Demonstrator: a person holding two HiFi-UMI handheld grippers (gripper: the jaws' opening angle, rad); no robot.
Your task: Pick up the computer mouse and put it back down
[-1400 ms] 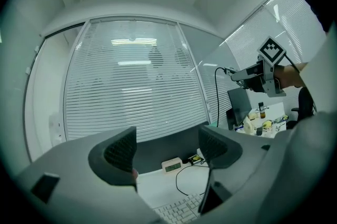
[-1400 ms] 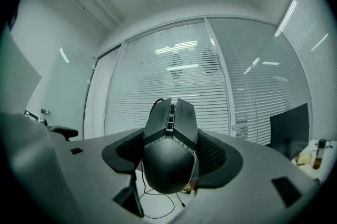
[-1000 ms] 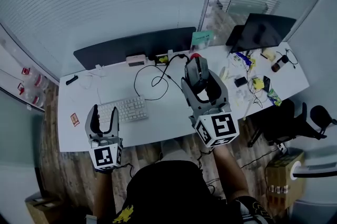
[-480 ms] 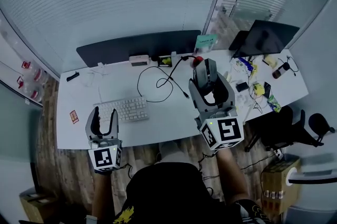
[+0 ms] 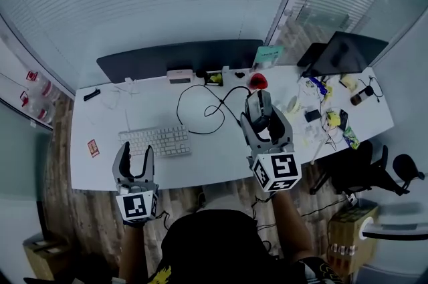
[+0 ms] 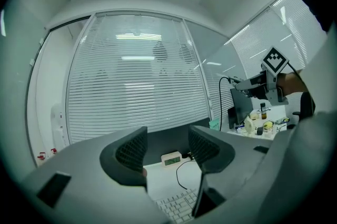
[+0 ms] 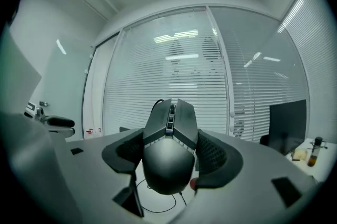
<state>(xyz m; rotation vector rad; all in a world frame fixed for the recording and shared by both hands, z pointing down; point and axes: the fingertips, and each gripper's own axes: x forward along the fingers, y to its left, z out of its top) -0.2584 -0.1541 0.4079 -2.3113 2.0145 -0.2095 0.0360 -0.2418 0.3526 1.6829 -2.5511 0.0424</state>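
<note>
The right gripper (image 5: 262, 119) is clamped on the mouse (image 7: 168, 154), both pads pressed to its sides. It is a dark grey, angular mouse with a scroll wheel and small buttons down its centre ridge. A black cable (image 5: 208, 101) runs from its nose. It is held level above the white desk (image 5: 214, 159), right of the keyboard (image 5: 157, 140). The left gripper (image 5: 134, 162) stands with jaws apart, empty.
</note>
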